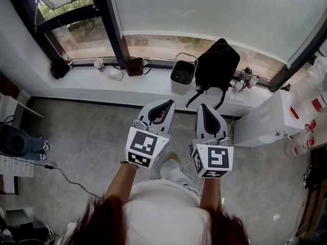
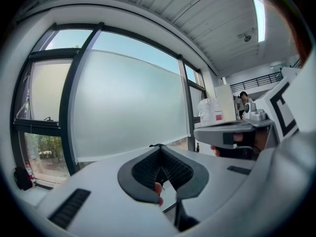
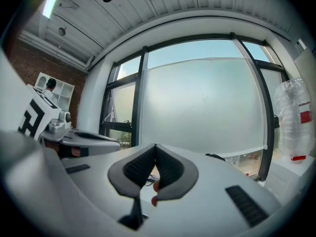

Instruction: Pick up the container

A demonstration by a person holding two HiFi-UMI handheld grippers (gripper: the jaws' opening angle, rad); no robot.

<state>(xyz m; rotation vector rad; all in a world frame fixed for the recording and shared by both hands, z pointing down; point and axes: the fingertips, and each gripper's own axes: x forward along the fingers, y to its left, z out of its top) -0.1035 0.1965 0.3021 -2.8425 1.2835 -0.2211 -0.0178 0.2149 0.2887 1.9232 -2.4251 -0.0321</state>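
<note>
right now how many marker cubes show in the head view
2. One cube rides the left gripper, left of centre; the other cube rides the right gripper, beside it. None seems hidden.

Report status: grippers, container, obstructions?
Left gripper shut, empty. Right gripper shut, empty. Container on sill ahead, untouched. Backpack beside it.
</note>
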